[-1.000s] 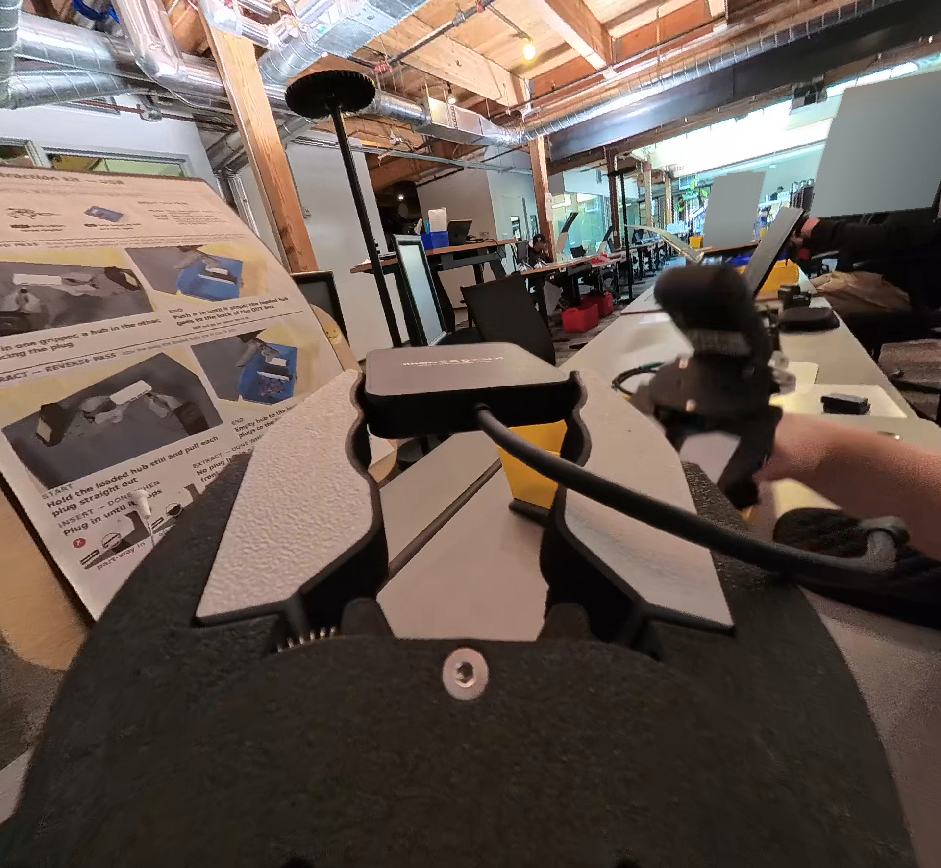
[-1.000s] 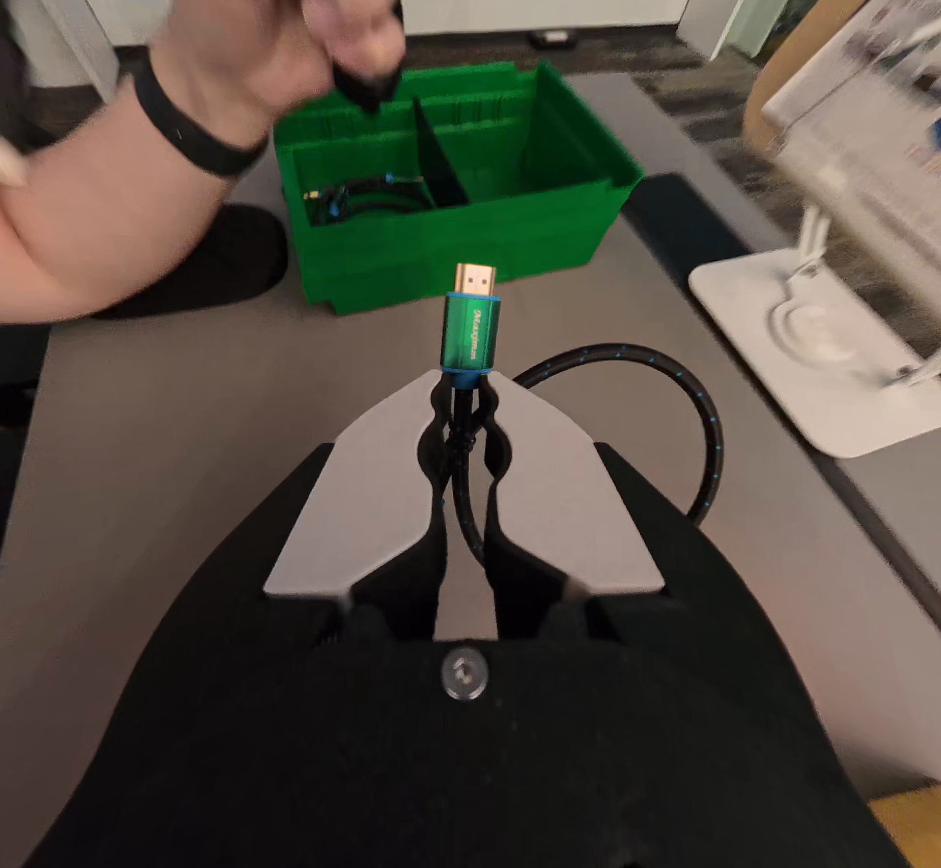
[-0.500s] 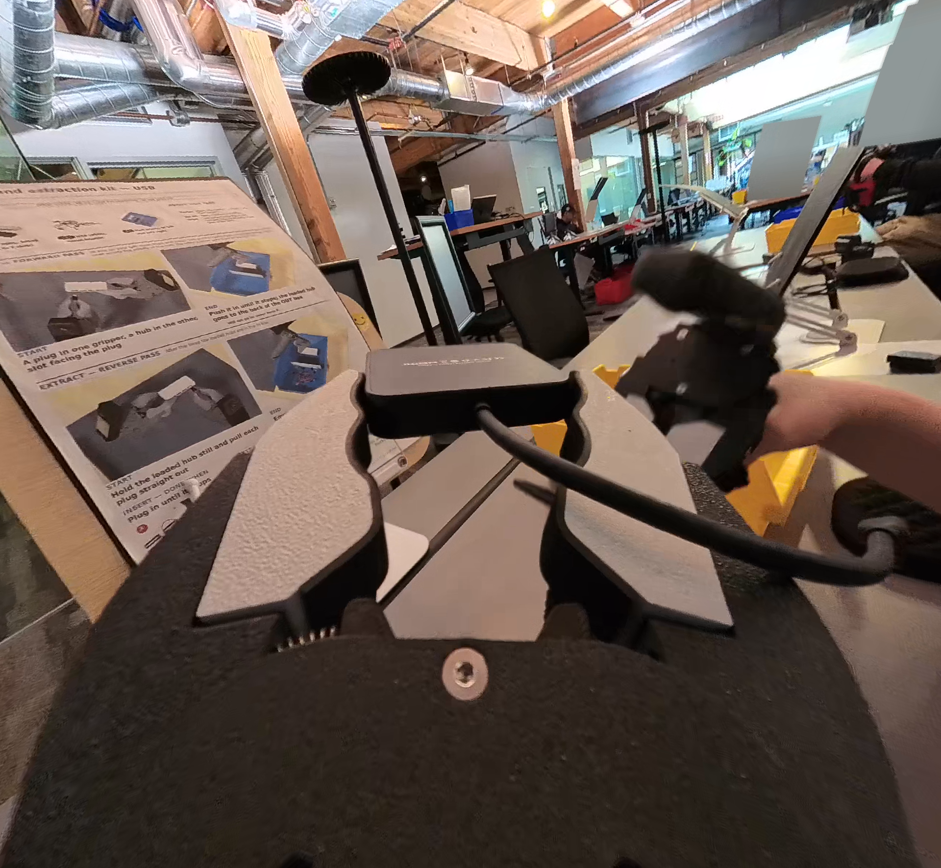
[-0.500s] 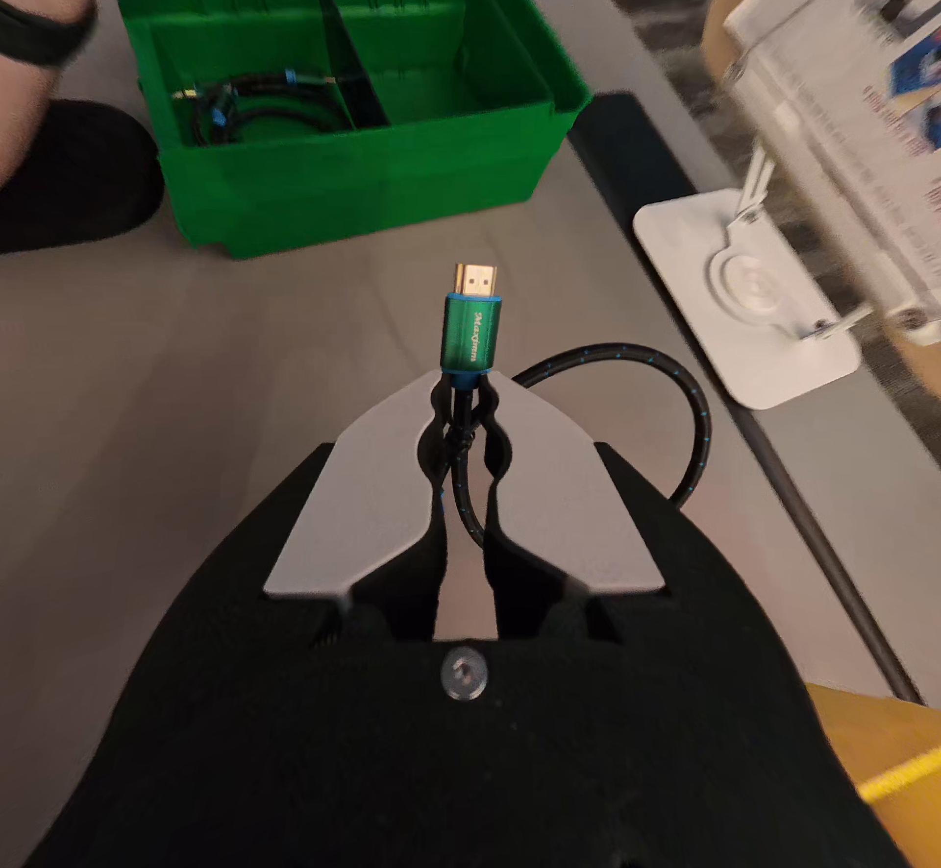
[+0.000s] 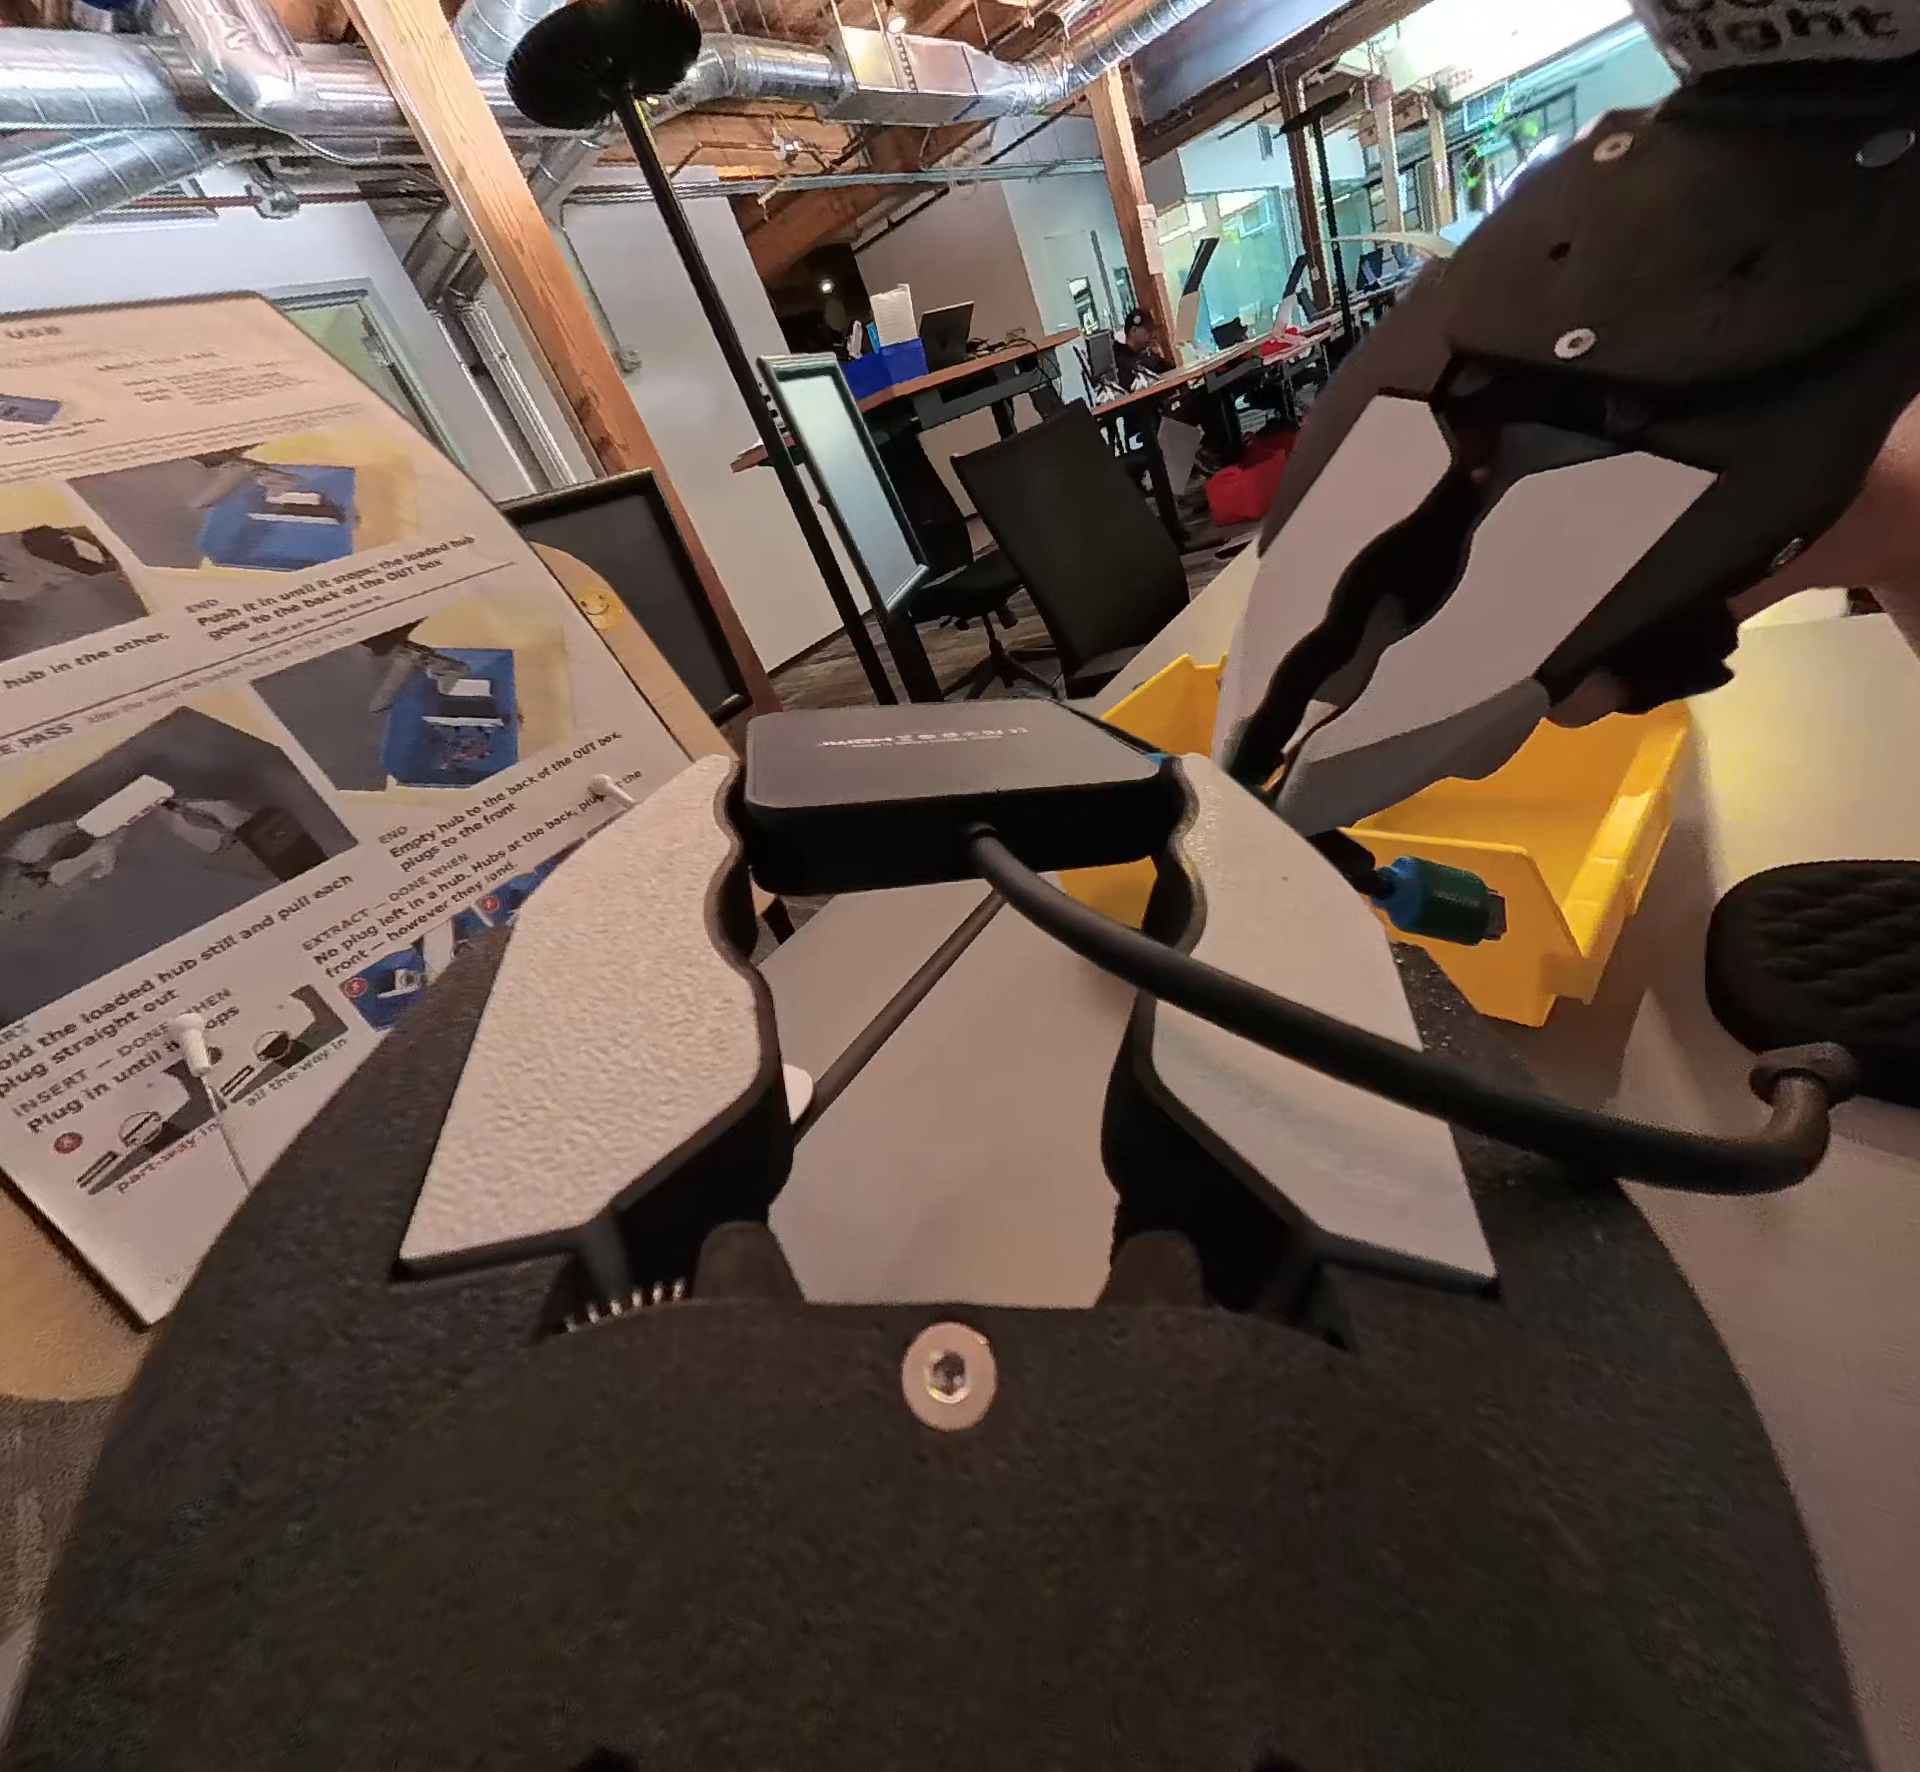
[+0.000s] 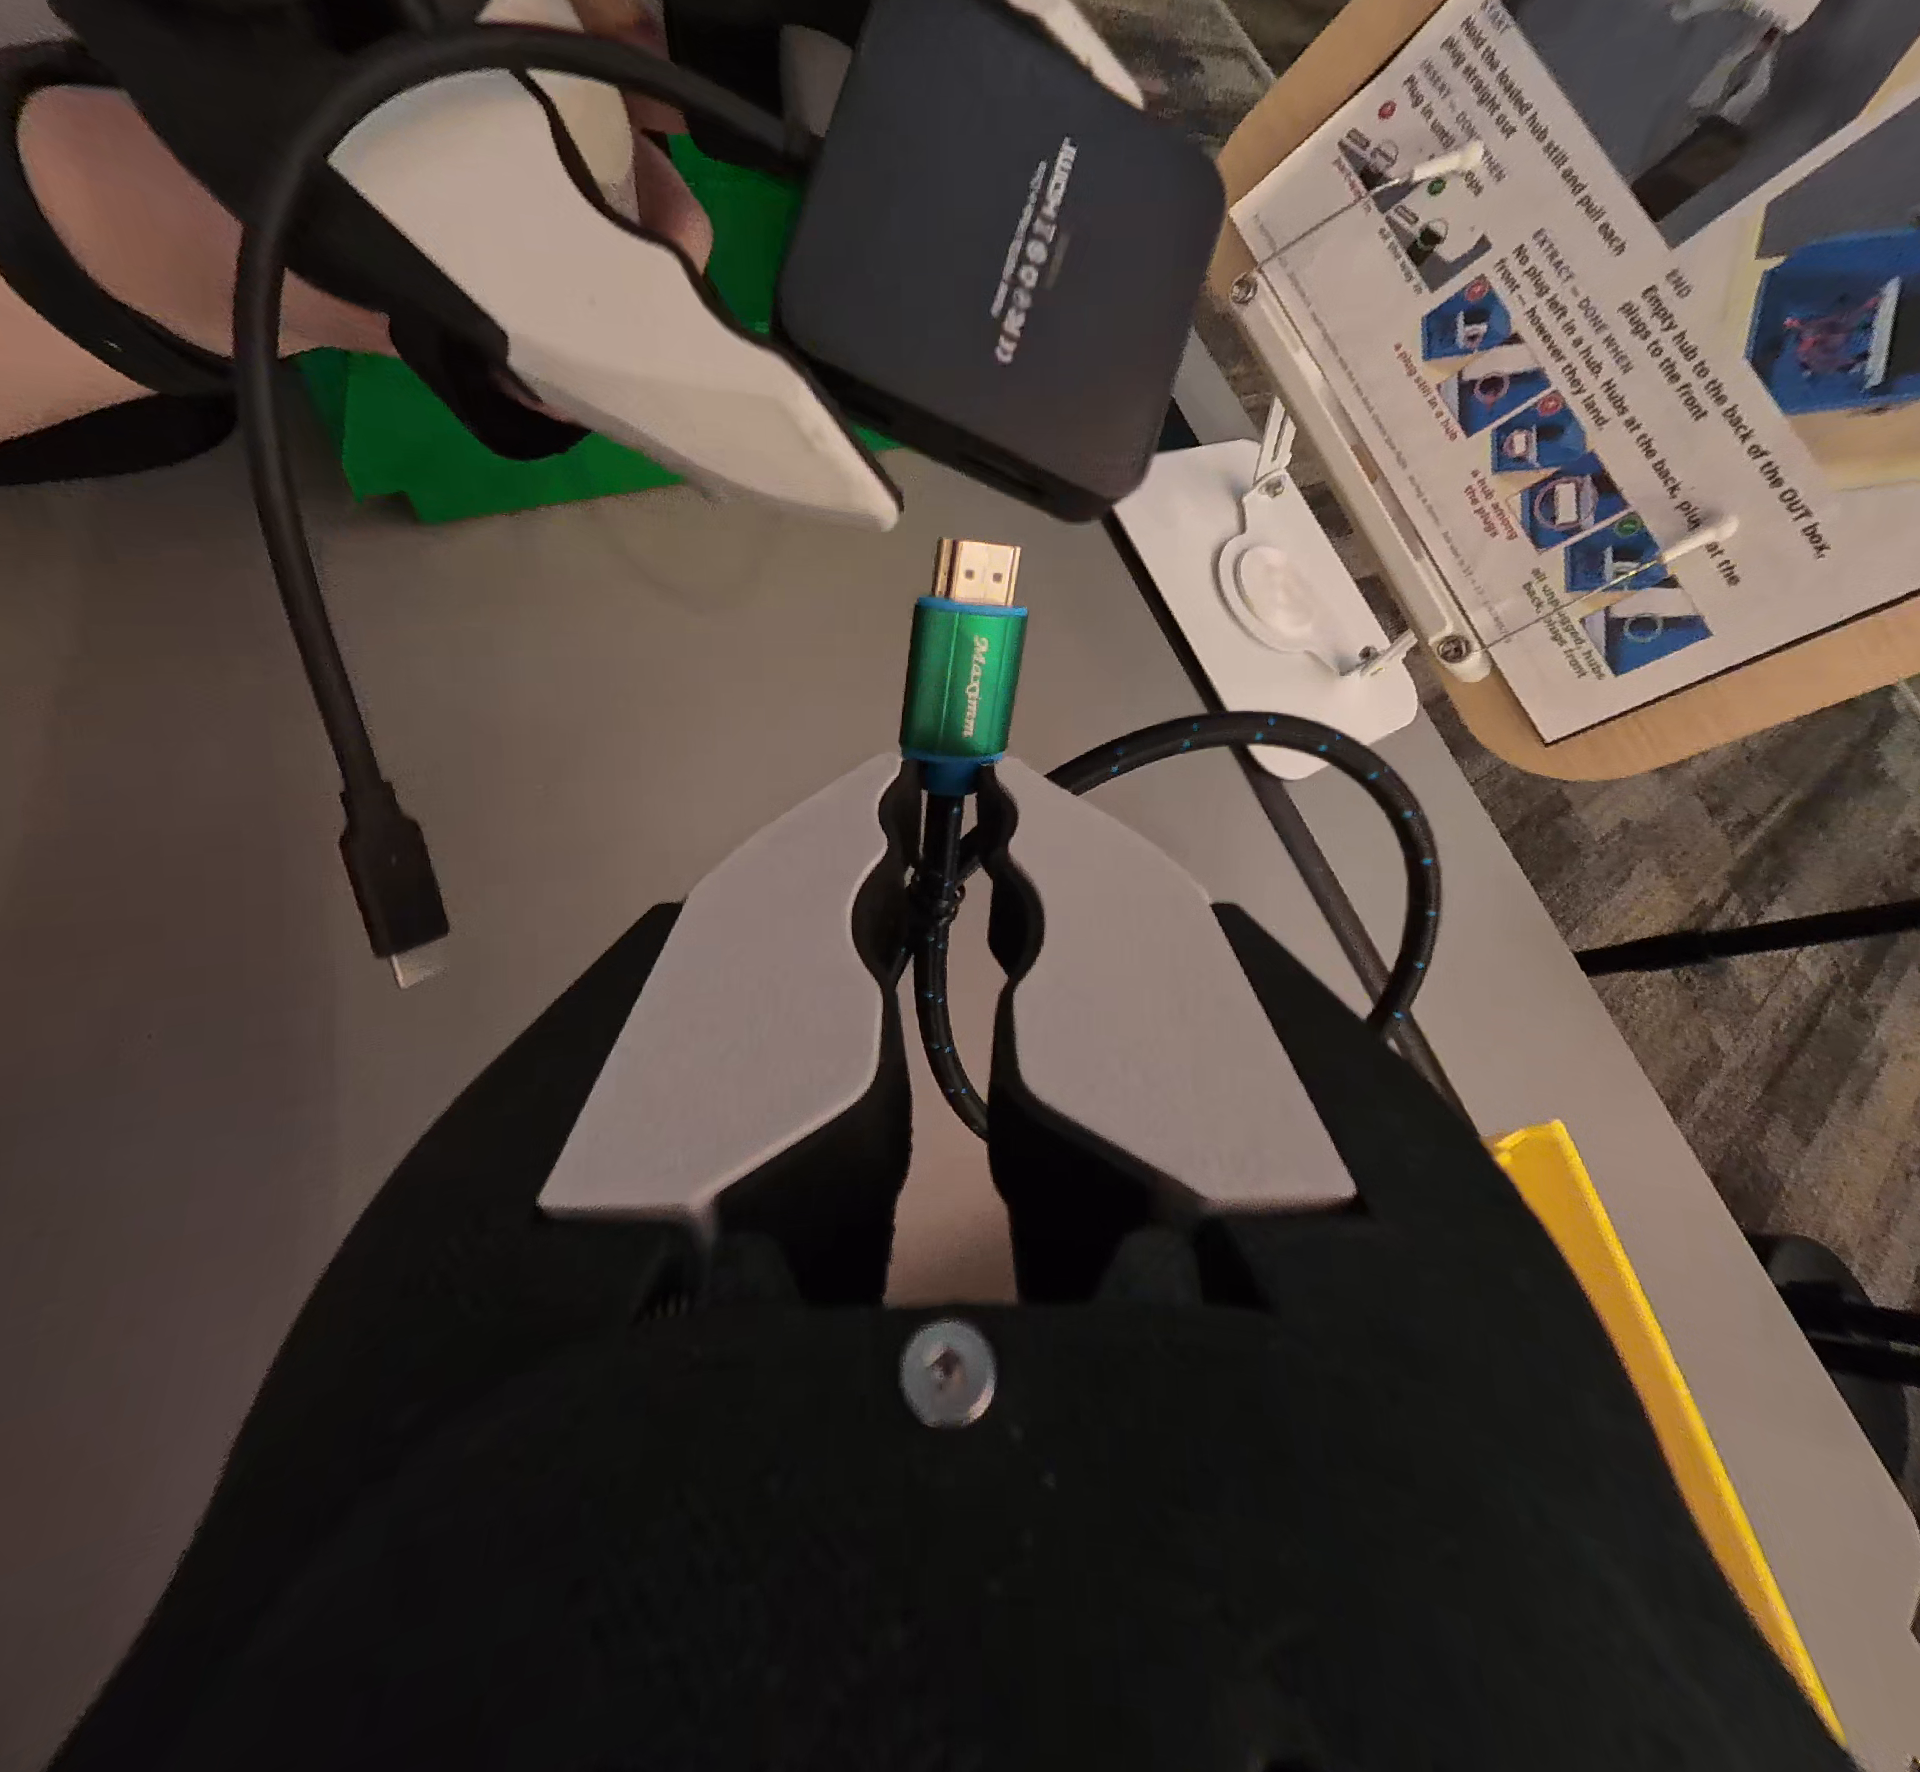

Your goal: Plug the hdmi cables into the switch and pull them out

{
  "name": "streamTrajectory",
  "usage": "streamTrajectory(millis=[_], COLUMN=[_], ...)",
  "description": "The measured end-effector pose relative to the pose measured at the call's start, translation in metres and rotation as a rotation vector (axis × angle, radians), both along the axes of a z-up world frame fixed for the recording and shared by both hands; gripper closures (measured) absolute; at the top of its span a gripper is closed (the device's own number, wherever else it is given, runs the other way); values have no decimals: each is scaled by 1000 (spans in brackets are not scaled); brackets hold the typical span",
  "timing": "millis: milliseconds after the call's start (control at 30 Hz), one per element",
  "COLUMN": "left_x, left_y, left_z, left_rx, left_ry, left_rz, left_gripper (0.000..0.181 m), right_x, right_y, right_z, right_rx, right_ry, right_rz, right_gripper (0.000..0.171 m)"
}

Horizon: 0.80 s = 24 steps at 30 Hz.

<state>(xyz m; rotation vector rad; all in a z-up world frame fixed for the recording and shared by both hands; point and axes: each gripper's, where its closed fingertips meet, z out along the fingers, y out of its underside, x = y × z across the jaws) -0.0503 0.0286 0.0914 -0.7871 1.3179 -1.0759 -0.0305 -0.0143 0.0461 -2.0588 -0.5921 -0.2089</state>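
My left gripper (image 5: 956, 823) is shut on a flat black switch (image 5: 951, 772) and holds it above the grey table. The switch's own black cable (image 5: 1351, 1047) trails to the right. My right gripper (image 6: 945, 787) is shut on a black-and-blue braided HDMI cable (image 6: 1392, 818), just behind its green plug (image 6: 961, 673). The plug's gold tip (image 6: 977, 569) points at the switch (image 6: 997, 268) and stands a short gap from its port edge. The right gripper (image 5: 1262, 782) also shows close beside the switch in the left wrist view. A second green plug (image 5: 1439, 896) hangs below it.
A green divided bin (image 6: 520, 444) sits behind the left gripper. A yellow bin (image 5: 1507, 839) is at the right. An instruction sheet on a white stand (image 6: 1558, 268) stands at the table edge. The switch cable's small plug (image 6: 395, 881) dangles at the left.
My right gripper has swung towards the left gripper with the plug. The switch now fills the space just ahead of the plug tip. Both grips are unchanged.
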Motion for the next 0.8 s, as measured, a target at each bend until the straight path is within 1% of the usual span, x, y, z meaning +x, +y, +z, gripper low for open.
streamTrajectory(millis=[100, 267, 567, 700, 800], left_x=[5, 10, 18, 20, 22], left_y=[-5, -4, -8, -7, -7], left_z=[-8, -15, -29, -31, -35], left_rx=[41, 78, 244, 262, 225], left_ry=[17, 38, 77, 86, 110], left_rz=[15, 44, 127, 166, 173], left_gripper=[107, 107, 108, 107, 108], right_x=[2, 8, 14, 18, 22], right_y=[0, 0, -3, -2, -1], right_z=[-3, -9, -25, -26, -25], right_rx=[-18, -46, -135, -140, -128], right_ry=[-2, -12, -14, -4, -51], right_rz=[-8, -29, -67, -98, -124], right_gripper=[161, 161, 162, 162, 162])
